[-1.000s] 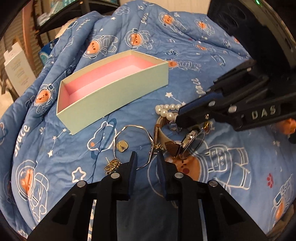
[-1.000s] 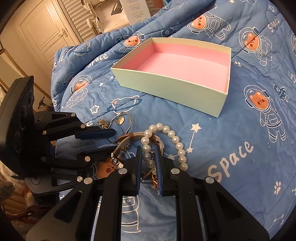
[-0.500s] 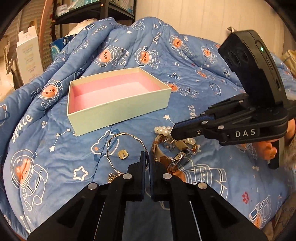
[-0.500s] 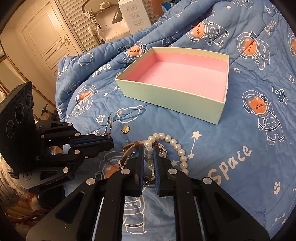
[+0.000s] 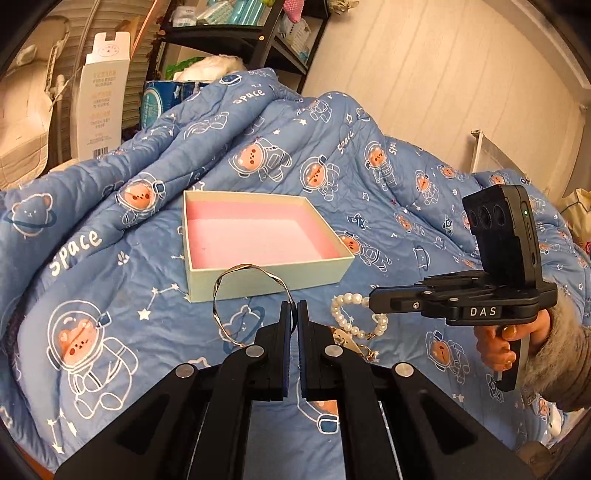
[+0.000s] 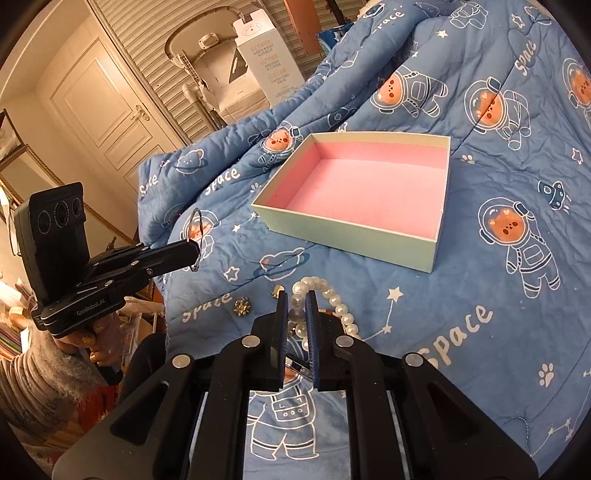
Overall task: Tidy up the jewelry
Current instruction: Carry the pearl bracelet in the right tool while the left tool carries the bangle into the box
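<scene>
Pinching a wavy gold bangle (image 5: 251, 295), the left hand-held gripper (image 5: 293, 308) lifts it near the pink-lined box (image 5: 258, 236) on the quilt (image 5: 110, 295). To its right, the right hand-held gripper (image 6: 296, 299) clamps the pearl bracelet (image 6: 332, 295).

Blue quilt (image 5: 110, 288) with astronaut-bear print and "Space" lettering covers the bed, bunched into folds at the far side. Behind it: black shelf (image 5: 236, 33) stacked with packages, tall white carton (image 5: 103, 96), pale plank wall (image 5: 424, 81). Right wrist view shows cream panelled door (image 6: 107, 122), slatted shutters (image 6: 155, 62), white plastic frame (image 6: 207, 55). Warm indoor light.
</scene>
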Available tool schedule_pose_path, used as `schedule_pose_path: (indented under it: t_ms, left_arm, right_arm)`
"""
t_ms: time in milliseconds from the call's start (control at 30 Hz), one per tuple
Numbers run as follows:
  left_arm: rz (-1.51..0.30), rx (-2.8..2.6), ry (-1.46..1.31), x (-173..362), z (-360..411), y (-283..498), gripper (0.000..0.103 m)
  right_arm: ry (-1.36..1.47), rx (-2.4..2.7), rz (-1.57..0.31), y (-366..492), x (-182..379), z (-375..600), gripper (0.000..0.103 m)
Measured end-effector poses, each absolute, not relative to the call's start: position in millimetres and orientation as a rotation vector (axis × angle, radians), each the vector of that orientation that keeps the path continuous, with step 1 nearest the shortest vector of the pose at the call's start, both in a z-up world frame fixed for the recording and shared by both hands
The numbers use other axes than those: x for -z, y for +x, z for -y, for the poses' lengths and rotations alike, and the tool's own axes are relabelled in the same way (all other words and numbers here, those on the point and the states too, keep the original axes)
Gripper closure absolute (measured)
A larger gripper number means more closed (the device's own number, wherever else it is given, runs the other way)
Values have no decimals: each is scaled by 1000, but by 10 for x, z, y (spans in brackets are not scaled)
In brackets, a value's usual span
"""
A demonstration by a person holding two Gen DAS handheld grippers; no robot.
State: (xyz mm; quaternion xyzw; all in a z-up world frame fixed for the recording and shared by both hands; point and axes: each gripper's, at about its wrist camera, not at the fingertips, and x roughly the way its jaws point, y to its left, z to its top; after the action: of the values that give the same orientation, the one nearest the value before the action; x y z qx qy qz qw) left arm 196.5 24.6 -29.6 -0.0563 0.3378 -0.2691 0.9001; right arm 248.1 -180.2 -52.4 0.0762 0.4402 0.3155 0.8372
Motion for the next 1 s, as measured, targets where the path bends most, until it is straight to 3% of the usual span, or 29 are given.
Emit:
schedule_pose_path:
  t_ms: [467, 1000]
  left_arm:
    - [-652, 588, -65, -42, -57, 2073, 99]
    - [-739, 548, 68, 109, 216, 2763, 99]
  right_arm:
    - [133, -680, -856, 2654, 122, 1725, 93]
    - [114, -590, -811, 3315, -79, 1690, 93]
